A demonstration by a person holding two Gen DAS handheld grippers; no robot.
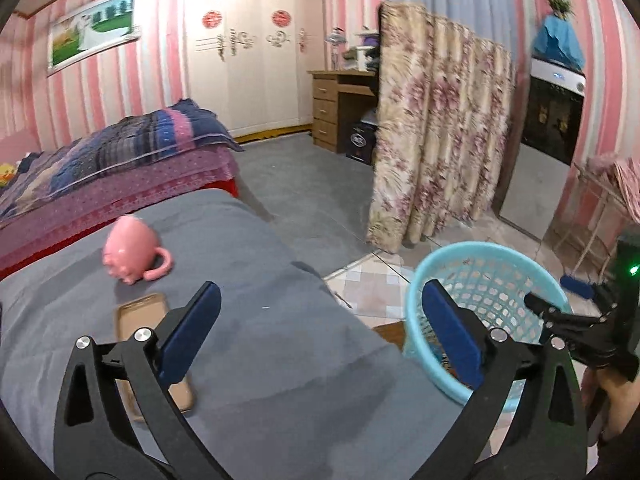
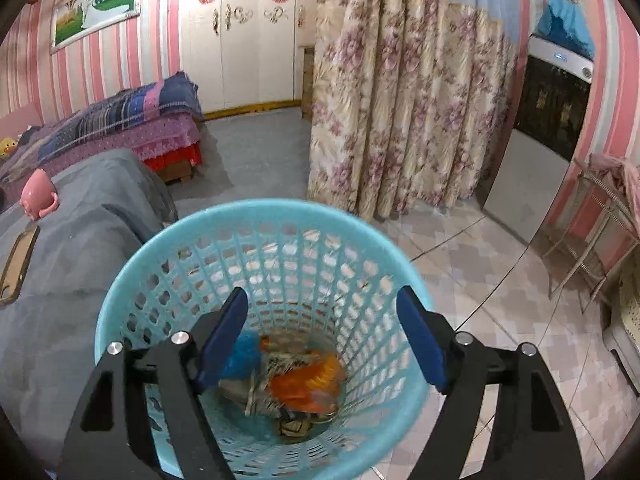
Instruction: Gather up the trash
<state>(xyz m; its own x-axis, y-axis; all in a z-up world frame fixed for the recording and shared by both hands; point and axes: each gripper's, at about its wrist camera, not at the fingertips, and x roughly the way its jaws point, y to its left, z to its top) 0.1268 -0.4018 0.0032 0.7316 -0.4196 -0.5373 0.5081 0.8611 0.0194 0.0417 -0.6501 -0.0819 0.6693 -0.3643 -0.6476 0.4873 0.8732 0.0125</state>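
Observation:
A light blue mesh basket (image 2: 280, 206) stands on the tiled floor beside a grey-covered surface (image 1: 272, 352). At its bottom lies trash: an orange wrapper (image 2: 308, 380), a blue scrap (image 2: 244, 352) and some printed packets. My right gripper (image 2: 322, 292) hangs open over the basket's mouth with nothing between its fingers. In the left wrist view it (image 1: 560, 294) shows over the basket (image 1: 416, 320) at its far rim. My left gripper (image 1: 322, 292) is open and empty, over the edge of the grey surface next to the basket.
A pink pig-shaped mug (image 1: 132, 250) and a tan phone case (image 1: 140, 316) lie on the grey surface. Beyond are a bed with a striped quilt (image 1: 132, 152), a floral curtain (image 1: 436, 128), a wooden desk (image 1: 340, 104), a fridge (image 2: 532, 160) and a metal rack (image 2: 600, 240).

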